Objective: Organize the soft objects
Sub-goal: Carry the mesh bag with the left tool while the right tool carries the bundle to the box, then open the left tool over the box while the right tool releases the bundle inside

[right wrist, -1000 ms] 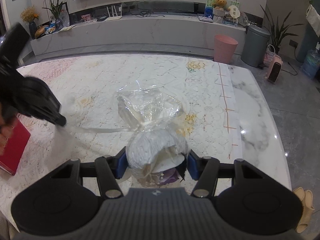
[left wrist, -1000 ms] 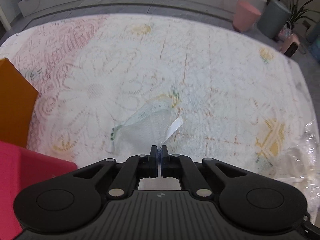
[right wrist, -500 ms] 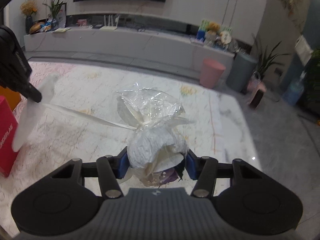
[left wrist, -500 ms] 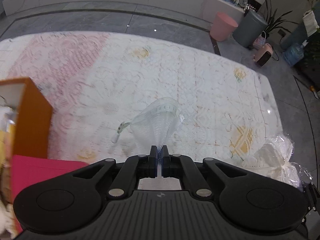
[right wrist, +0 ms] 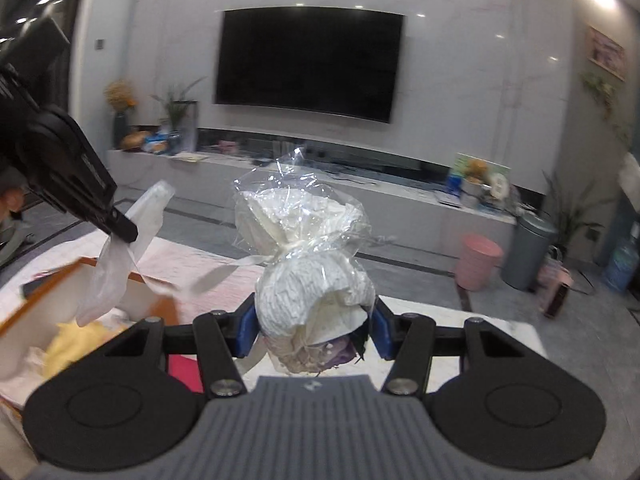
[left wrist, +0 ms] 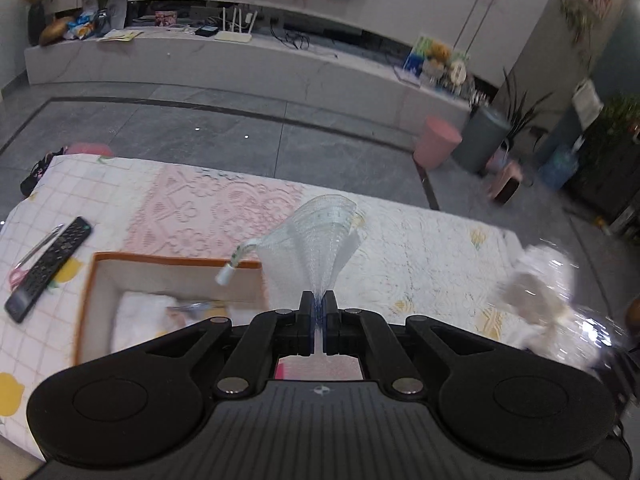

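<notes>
Both loads are mid-carry toward the orange box (left wrist: 172,264): the left tool (left wrist: 319,300) pinches a mesh pouch (left wrist: 324,236) and the right tool (right wrist: 312,330) clamps a cellophane-wrapped bundle (right wrist: 308,264), so next comes lowering each inside and letting go.

Two tools (left wrist: 319,312) (right wrist: 312,330), one box (left wrist: 168,261), one remote (left wrist: 48,269), two bins (left wrist: 436,148) (left wrist: 486,138)

A home living room: a wall-mounted television (right wrist: 310,62) above a long low media console (left wrist: 224,66), potted plants (left wrist: 520,108), a remote control (left wrist: 46,268) on the tablecloth-covered counter (left wrist: 420,256).
</notes>
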